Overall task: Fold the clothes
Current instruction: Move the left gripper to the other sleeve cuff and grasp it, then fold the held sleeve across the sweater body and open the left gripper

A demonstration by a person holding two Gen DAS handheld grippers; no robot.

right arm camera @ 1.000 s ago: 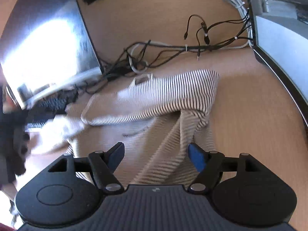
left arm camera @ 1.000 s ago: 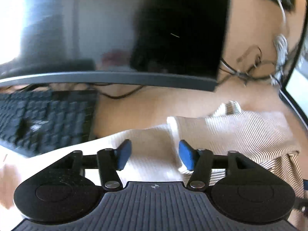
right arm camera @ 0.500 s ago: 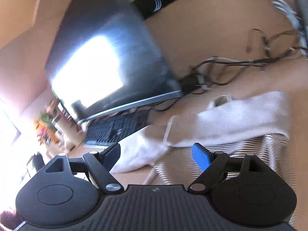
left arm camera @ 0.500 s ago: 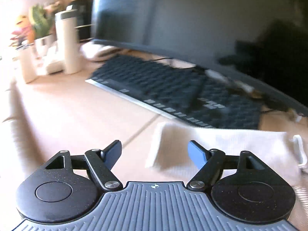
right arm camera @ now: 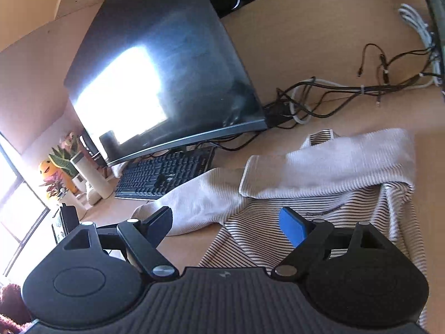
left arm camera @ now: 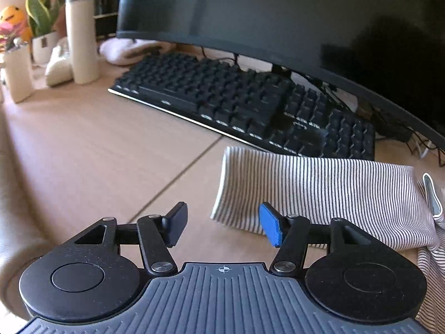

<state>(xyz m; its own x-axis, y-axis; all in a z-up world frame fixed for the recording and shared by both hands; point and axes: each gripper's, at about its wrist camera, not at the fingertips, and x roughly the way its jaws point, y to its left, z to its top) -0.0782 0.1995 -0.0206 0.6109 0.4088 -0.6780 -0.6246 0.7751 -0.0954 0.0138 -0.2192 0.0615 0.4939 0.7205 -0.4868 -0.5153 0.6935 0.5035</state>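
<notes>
Left gripper: jaws spread wide, nothing between them, hovering low over bare desk at lower centre of its frame. Blue pad sits just at the cuff end of a striped sleeve lying flat at right centre; contact with the cloth cannot be told. Keyboard lies just beyond the sleeve, monitor across the top, white bottle and potted plant at upper left.

Right gripper: jaws also spread wide, empty, held above the striped shirt, which fills centre and right of its frame. One sleeve is folded across the body at centre right, the other trails out toward centre left. Cables tangle at upper right.

Handling, by judgement: thin knit, light, limp, no stiffness; it will sag and drag, and may slide on the smooth desk. Best hold looks like the cuff edge or a seam, pinching through both layers.
</notes>
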